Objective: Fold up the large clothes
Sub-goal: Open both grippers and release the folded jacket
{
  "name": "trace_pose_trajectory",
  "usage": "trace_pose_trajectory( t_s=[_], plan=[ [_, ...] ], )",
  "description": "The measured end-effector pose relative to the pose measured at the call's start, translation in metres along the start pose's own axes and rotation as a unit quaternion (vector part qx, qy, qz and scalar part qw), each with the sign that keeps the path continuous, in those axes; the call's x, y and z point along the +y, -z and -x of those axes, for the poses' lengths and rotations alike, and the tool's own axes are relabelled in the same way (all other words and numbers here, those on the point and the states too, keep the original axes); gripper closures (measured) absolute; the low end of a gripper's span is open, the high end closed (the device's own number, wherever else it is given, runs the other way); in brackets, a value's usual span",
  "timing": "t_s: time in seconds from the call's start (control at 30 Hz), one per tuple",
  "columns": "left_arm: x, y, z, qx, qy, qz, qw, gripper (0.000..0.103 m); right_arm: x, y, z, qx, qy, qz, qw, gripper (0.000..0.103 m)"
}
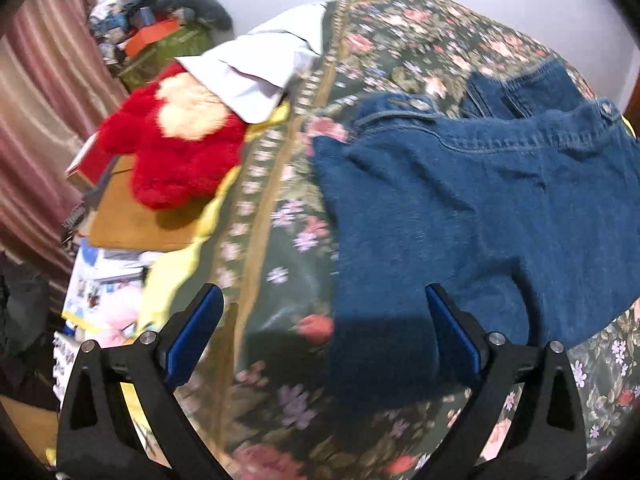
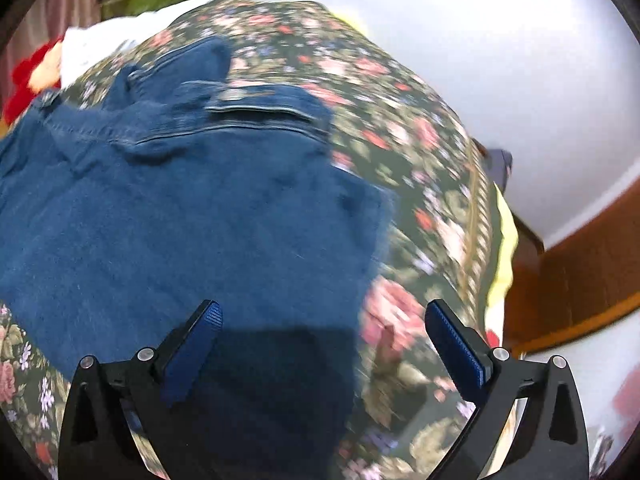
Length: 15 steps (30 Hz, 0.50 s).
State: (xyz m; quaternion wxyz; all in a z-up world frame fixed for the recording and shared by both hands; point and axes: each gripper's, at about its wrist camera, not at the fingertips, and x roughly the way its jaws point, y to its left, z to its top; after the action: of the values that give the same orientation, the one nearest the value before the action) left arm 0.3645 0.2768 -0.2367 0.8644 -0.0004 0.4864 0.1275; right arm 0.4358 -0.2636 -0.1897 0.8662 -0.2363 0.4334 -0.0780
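Both grippers, left (image 1: pixel 322 320) and right (image 2: pixel 320 328): jaws spread, nothing pinched | denim garment (image 1: pixel 460 208): rumpled, edges cut off | floral bedspread (image 1: pixel 280 240): blurred

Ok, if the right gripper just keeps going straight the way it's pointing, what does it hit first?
Most likely the denim garment lying on the floral bedspread. The right gripper is open and angled down at its near edge; nothing shows between, though blur leaves depth unclear.
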Motion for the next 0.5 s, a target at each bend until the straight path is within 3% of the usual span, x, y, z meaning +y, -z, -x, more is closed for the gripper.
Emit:
trace_pose_trajectory(
  t_s=[0.1, 0.2, 0.37, 0.5],
  plan=[
    [0.018, 0.005, 0.021, -0.016, -0.038, 0.024, 0.9989, 0.002, -0.019, 0.010, 0.011, 0.005, -0.017, -0.029, 0.999, 0.002],
    [0.035, 0.010, 0.040, -0.029, -0.052, 0.057, 0.9966, 0.002, -0.025, 0.018, 0.026, 0.005, -0.024, -0.039, 0.999, 0.002],
    [0.048, 0.025, 0.072, -0.046, 0.013, 0.125, 0.9910, 0.002, -0.016, 0.017, 0.053, -0.026, -0.040, -0.033, 0.998, 0.002],
    [0.031, 0.038, 0.078, -0.049, 0.068, 0.154, 0.9845, 0.002, 0.002, 0.009, 0.070, -0.048, -0.073, -0.034, 0.996, 0.002]
  ],
)
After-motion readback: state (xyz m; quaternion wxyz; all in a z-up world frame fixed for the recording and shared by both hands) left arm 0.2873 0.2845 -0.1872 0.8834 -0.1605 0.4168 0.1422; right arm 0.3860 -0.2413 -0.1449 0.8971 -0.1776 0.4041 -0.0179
